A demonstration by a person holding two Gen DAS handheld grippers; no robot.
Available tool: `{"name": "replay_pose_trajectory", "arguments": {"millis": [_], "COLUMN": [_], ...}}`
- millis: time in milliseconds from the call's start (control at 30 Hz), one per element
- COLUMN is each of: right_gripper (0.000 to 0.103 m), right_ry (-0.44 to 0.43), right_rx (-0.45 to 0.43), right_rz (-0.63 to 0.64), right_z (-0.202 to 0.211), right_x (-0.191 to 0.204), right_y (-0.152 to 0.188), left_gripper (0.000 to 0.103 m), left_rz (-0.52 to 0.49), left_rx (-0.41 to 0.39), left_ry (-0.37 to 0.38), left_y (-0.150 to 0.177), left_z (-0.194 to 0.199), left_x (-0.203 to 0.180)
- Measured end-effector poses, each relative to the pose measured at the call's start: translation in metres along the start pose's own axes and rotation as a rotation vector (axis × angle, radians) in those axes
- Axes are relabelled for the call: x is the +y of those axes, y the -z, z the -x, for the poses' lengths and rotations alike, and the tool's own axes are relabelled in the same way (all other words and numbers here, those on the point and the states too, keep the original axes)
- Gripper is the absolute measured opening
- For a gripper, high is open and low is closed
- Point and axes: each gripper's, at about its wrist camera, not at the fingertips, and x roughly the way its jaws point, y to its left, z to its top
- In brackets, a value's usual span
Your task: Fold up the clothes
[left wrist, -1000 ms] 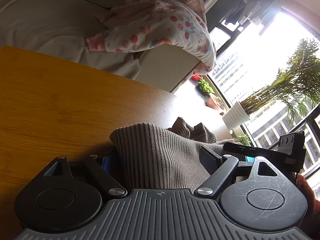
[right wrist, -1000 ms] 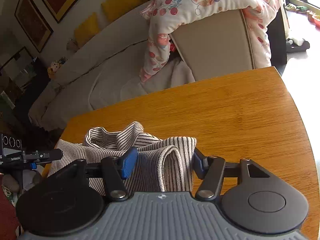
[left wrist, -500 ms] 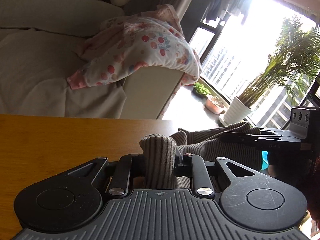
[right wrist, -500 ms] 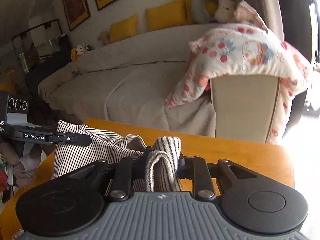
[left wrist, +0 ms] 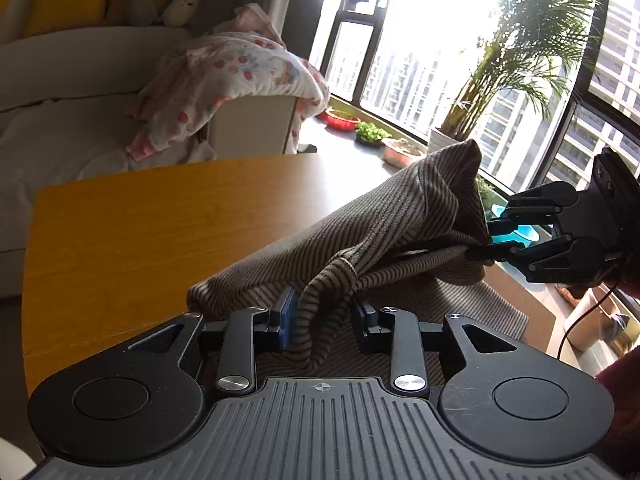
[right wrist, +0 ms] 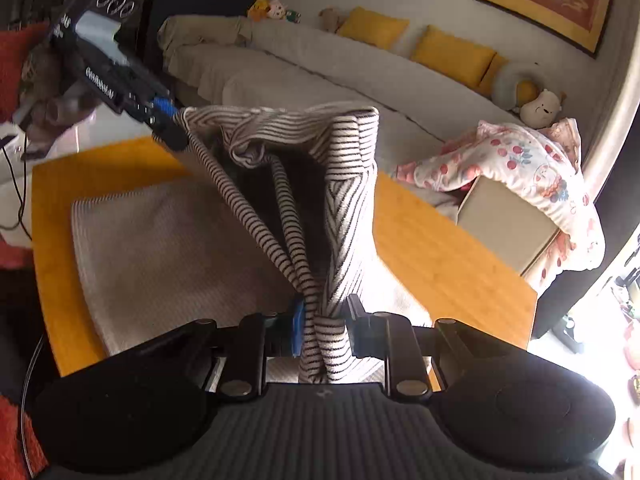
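Note:
A black-and-white striped garment [left wrist: 384, 232] hangs stretched in the air between my two grippers, above the wooden table [left wrist: 140, 224]. My left gripper [left wrist: 324, 316] is shut on one bunched end of it. My right gripper [right wrist: 322, 322] is shut on the other end [right wrist: 324, 320]. In the left wrist view the right gripper [left wrist: 486, 246] pinches the cloth at the right. In the right wrist view the left gripper [right wrist: 172, 128] holds the far corner at upper left. The garment's lower part [right wrist: 168, 248] lies flat on the table.
A grey sofa [right wrist: 320, 64] with yellow cushions stands behind the table. A floral blanket [right wrist: 532, 168] drapes over its arm. Potted plants [left wrist: 496, 92] line the window sill. The table's far edge [left wrist: 180, 168] faces the sofa.
Both grippers have closed on the garment's ends and lifted them off the table. They have moved apart, pulling the cloth taut between them.

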Motion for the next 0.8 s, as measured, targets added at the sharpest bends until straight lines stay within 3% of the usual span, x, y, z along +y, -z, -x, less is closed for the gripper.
{"name": "replay_pose_trajectory", "arguments": {"millis": [100, 167, 300, 367, 467, 533, 700, 733, 800], "right_gripper": [0.021, 0.023, 0.055, 0.059, 0.062, 0.063, 0.063, 0.051, 0.035], "right_ry": [0.019, 0.021, 0.002, -0.029, -0.095, -0.12, -0.072, -0.085, -0.061], "right_rx": [0.044, 0.04, -0.041, -0.104, -0.171, -0.167, -0.067, -0.062, -0.063], "right_rz": [-0.045, -0.138, -0.383, -0.54, -0.772, -0.873, -0.906, -0.901, -0.824], "right_z": [0.015, 0.031, 0.065, 0.069, 0.062, 0.039, -0.034, -0.043, -0.047], "right_x": [0.01, 0.003, -0.026, -0.043, -0.063, -0.067, -0.057, -0.052, -0.04], "right_y": [0.025, 0.037, 0.051, 0.053, 0.057, 0.061, 0.058, 0.057, 0.047], "left_gripper": [0.052, 0.07, 0.084, 0.09, 0.091, 0.091, 0.092, 0.089, 0.06], "left_rz": [0.057, 0.121, 0.294, 0.396, 0.45, 0.469, 0.49, 0.489, 0.459], "left_rx": [0.019, 0.012, -0.033, -0.044, -0.014, 0.004, 0.018, 0.014, 0.014], "left_ry": [0.009, 0.034, 0.101, 0.128, 0.12, 0.118, 0.081, 0.071, 0.047], "left_y": [0.019, 0.028, 0.036, 0.036, 0.034, 0.033, 0.029, 0.028, 0.027], "left_z": [0.017, 0.029, 0.045, 0.038, 0.014, -0.004, -0.037, -0.039, -0.04], "left_x": [0.002, 0.007, 0.024, 0.032, 0.034, 0.033, 0.03, 0.029, 0.025]}}
